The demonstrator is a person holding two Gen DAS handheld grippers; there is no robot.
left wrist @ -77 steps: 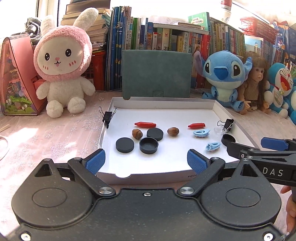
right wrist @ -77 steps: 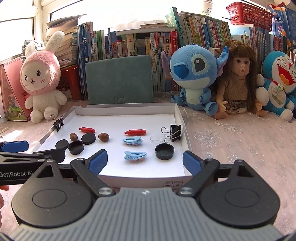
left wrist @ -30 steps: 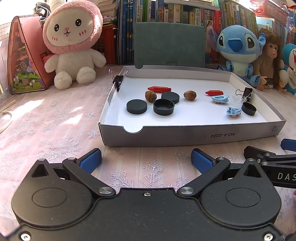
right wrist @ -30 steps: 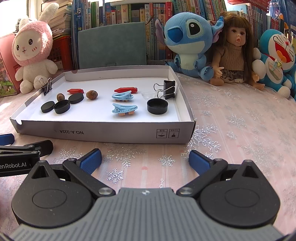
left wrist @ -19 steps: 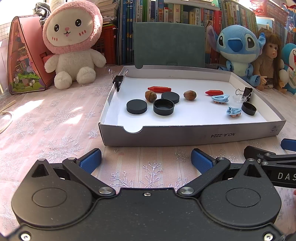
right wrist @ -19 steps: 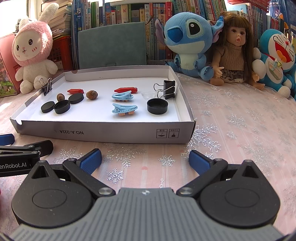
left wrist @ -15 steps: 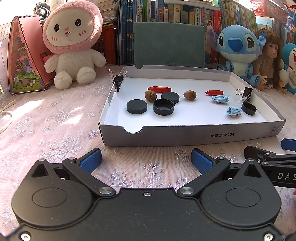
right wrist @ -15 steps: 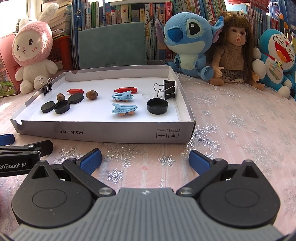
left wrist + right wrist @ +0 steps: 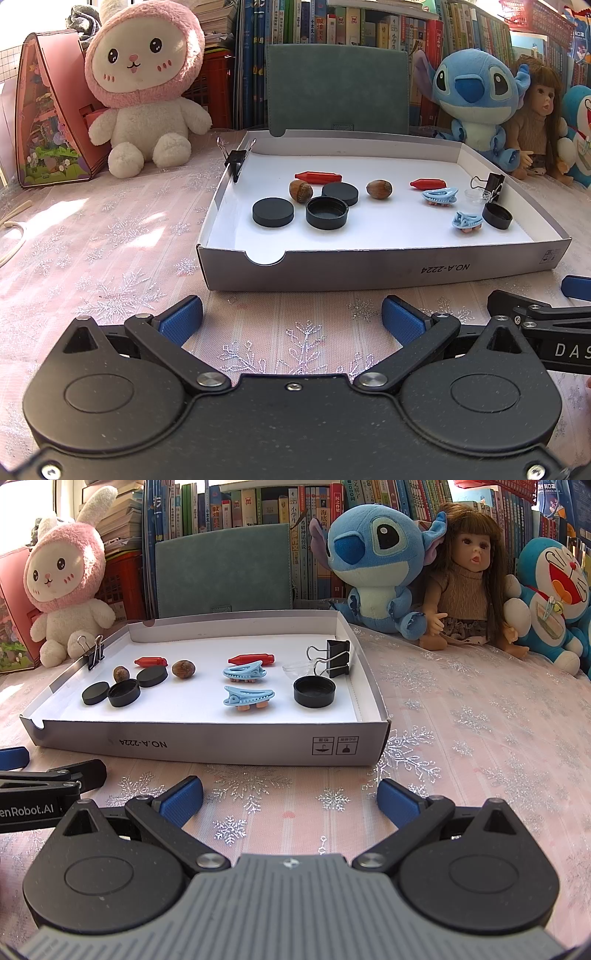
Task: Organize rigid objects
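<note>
1. Plush toys (image 9: 373,572) and books (image 9: 332,22) at 12 o'clock behind tray (image 9: 369,273).
2. Red crayons (image 9: 317,177) lying crosswise inside tray on surface (image 9: 480,738).
3. Left gripper (image 9: 291,319), right gripper (image 9: 290,797): jaws spread, empty, short of tray.

Bright sunlight; sharp focus; fisheye-bent edges

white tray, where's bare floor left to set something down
In the shallow white cardboard tray, bare floor runs along the near wall and the far wall. Crowded: black round caps with brown nuts at left; light-blue hair clips mid-right.
</note>
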